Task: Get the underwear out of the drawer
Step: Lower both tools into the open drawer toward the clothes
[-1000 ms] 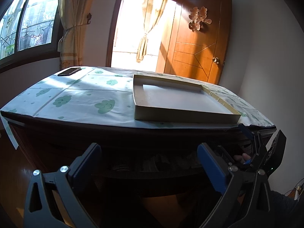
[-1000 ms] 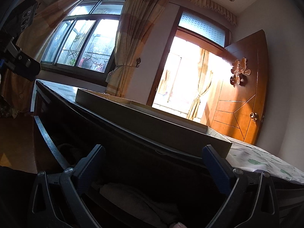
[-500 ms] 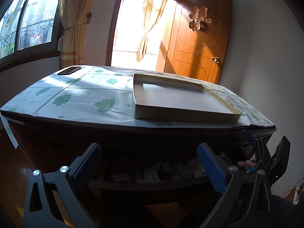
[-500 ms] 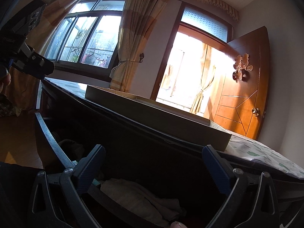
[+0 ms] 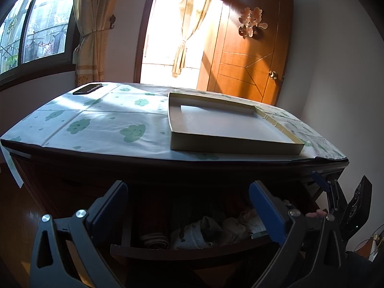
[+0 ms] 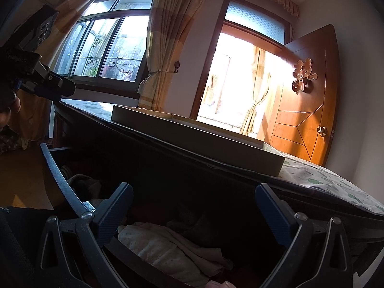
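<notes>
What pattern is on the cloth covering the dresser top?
White cloth printed with green smiling clouds; clearest in the left wrist view.

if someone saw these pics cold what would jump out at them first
Probably the sunlit doorway at the back, beside the wooden door with its ornament. Next, the shallow cardboard tray lying on the cloud-print cloth that covers the dresser top. Below it, the open drawer holds bundled clothes, with the left gripper and right gripper open in front of it.
</notes>
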A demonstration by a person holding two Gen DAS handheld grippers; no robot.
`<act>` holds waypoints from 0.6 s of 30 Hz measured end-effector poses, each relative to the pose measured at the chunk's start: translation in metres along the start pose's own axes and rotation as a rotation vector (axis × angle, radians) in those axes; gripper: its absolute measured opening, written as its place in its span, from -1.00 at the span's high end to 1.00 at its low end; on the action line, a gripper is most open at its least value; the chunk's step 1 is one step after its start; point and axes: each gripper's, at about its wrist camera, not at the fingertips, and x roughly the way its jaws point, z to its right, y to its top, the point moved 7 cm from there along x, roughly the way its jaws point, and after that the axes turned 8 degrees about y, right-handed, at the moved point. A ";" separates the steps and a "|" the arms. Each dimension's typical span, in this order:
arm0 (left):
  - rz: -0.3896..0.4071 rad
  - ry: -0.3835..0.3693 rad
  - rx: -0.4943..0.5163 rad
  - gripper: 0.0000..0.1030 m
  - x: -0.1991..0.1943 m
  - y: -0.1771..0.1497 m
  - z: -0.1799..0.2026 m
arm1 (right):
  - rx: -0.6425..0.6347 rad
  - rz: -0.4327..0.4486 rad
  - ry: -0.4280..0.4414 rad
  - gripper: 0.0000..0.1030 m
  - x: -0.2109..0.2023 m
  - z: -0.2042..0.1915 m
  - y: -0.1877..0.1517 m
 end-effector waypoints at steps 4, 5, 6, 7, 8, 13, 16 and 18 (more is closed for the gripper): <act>0.001 0.004 0.000 -1.00 -0.001 0.001 -0.002 | 0.012 -0.018 0.006 -0.99 -0.002 -0.001 -0.001; 0.002 0.005 -0.001 -1.00 -0.001 0.001 -0.003 | 0.010 -0.024 0.004 -0.99 -0.003 -0.001 -0.001; 0.002 0.006 -0.003 -1.00 -0.001 0.002 -0.004 | 0.007 -0.029 0.004 -0.99 -0.003 -0.002 -0.001; 0.002 0.006 -0.005 -1.00 -0.001 0.003 -0.005 | 0.006 -0.033 0.006 -0.99 -0.003 -0.003 -0.001; 0.003 0.007 -0.007 -1.00 -0.002 0.003 -0.006 | 0.007 -0.036 0.007 -0.99 -0.004 -0.003 -0.002; 0.003 0.010 -0.011 -1.00 -0.002 0.005 -0.008 | 0.021 -0.059 0.010 -0.99 -0.008 -0.005 -0.004; 0.002 0.010 -0.009 -1.00 -0.002 0.005 -0.008 | 0.027 -0.076 0.007 -0.99 -0.009 -0.005 -0.005; 0.001 0.010 -0.006 -1.00 -0.003 0.005 -0.008 | 0.035 -0.086 0.010 -0.99 -0.010 -0.005 -0.006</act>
